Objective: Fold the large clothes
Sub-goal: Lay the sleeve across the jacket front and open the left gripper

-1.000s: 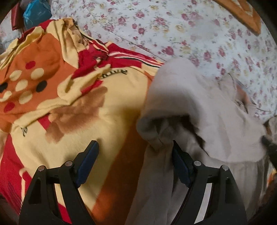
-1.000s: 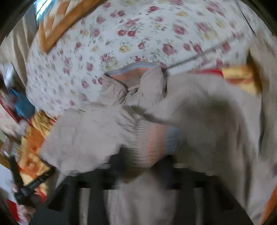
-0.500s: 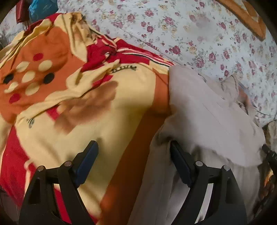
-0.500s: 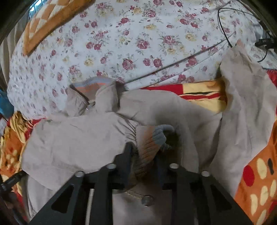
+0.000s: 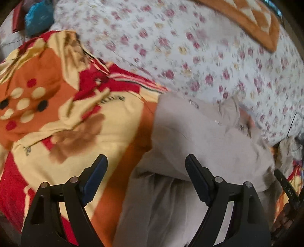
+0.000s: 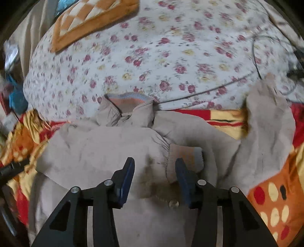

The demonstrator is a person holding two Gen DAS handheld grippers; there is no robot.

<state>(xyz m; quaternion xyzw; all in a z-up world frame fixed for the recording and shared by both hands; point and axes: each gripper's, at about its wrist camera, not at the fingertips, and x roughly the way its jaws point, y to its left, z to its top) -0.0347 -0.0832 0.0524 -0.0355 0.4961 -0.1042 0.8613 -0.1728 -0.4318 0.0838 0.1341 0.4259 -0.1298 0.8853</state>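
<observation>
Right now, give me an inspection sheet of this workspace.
Surface: floral bedsheet, with an orange, red and yellow blanket spread across it.
Job's things: beige jacket on the blanket, left sleeve folded over the chest, striped cuff on top; other sleeve lies out to the side.
Clutter: blue bundle; orange checked cushion.
Grippers: left gripper open, nothing held; right gripper opening, cuff lying loose between its jaws.
Cables: thin black cable across the sheet.
Surroundings: nothing seen.

Two wrist views, steeply downward, sharing jacket (image 5: 199, 136)
</observation>
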